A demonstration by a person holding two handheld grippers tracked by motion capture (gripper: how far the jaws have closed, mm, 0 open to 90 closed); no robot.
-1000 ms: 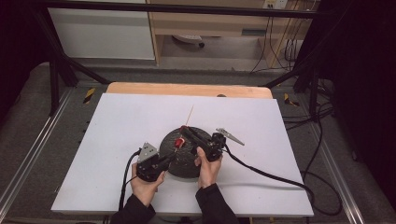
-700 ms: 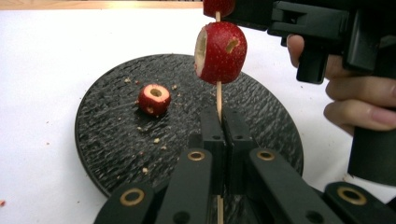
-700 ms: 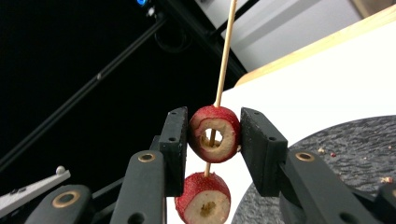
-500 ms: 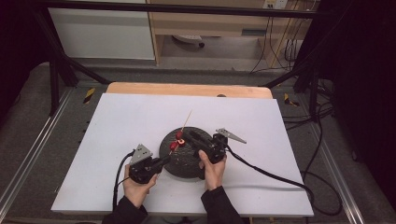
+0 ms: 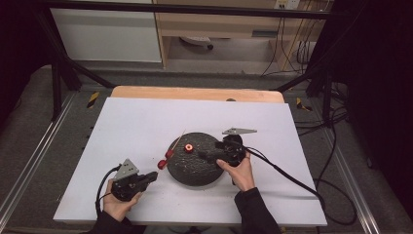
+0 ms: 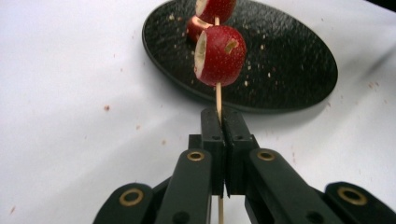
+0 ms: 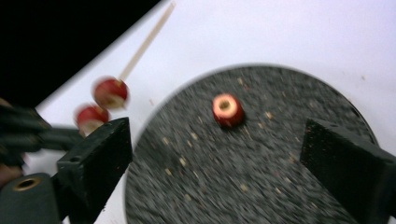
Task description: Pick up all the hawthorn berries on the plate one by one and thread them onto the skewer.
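A thin wooden skewer (image 5: 178,141) carries two red cored fruit pieces (image 5: 165,159), and my left gripper (image 5: 152,175) is shut on its near end, just left of the plate. In the left gripper view the jaws pinch the skewer (image 6: 218,100) below the nearest fruit piece (image 6: 220,55). A third red fruit piece (image 5: 189,147) lies loose on the black round plate (image 5: 195,173). My right gripper (image 5: 207,156) hovers over the plate's right side. Its jaws have just been opening and stand wide apart (image 7: 224,163), nothing between them, with the loose fruit piece (image 7: 227,110) ahead.
The plate sits on a white sheet (image 5: 136,126) covering the table, with a strip of wooden tabletop (image 5: 195,92) at the far edge. Crumbs dot the plate (image 7: 261,186). Cables (image 5: 292,178) trail right from the right gripper, and dark frame legs stand beyond the table.
My left gripper has drawn left and toward me with the skewer, off the plate. My right gripper has opened and backed right, leaving one fruit piece loose on the plate.
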